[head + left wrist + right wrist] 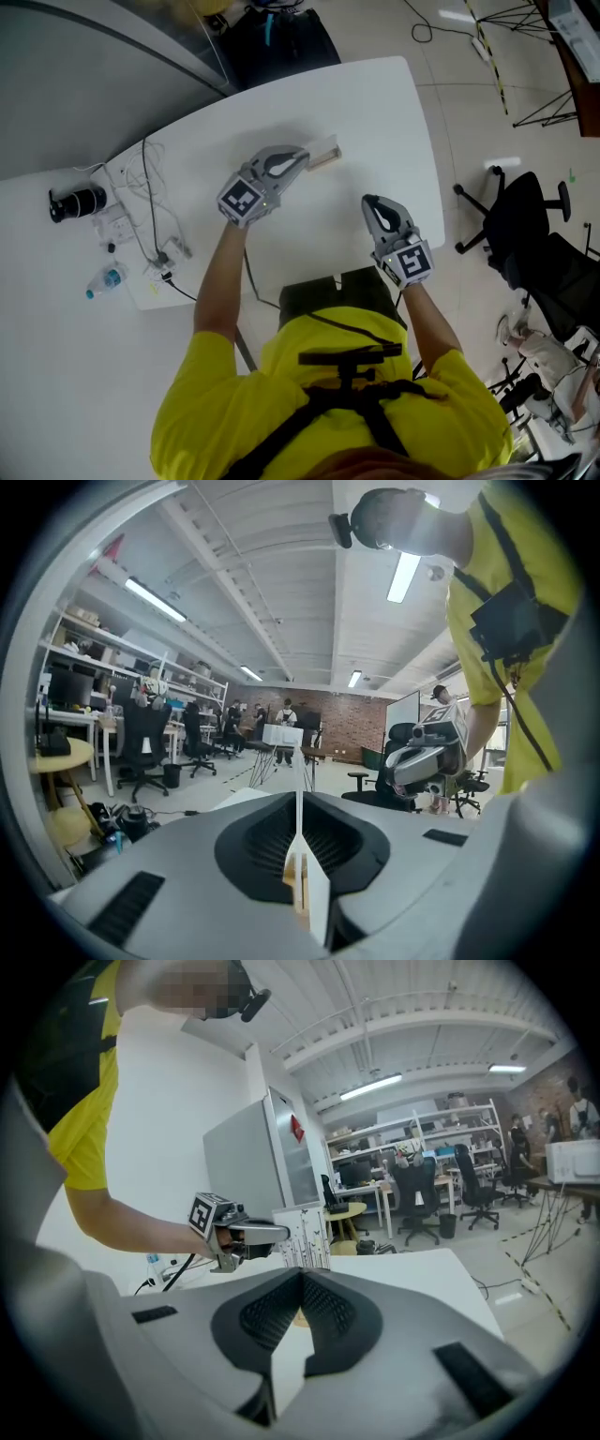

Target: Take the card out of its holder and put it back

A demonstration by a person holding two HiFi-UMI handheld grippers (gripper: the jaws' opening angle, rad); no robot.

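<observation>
A white card (324, 148) printed with thin trees stands on edge over a small wooden holder (322, 161) near the far side of the white table (375, 112). My left gripper (302, 159) is shut on the card's left end. In the left gripper view the card (300, 827) runs edge-on between the closed jaws, and a bit of the wooden holder (294, 885) shows just below it. The right gripper view shows the card (306, 1237) upright in the left gripper (267, 1234). My right gripper (367, 201) hovers nearer to me, right of the card, shut and holding nothing.
At the table's left end lie a black cylinder like a camera lens (79, 202), a small water bottle (103, 281) and cables with plugs (150, 220). A black office chair (525, 225) stands on the floor to the right of the table.
</observation>
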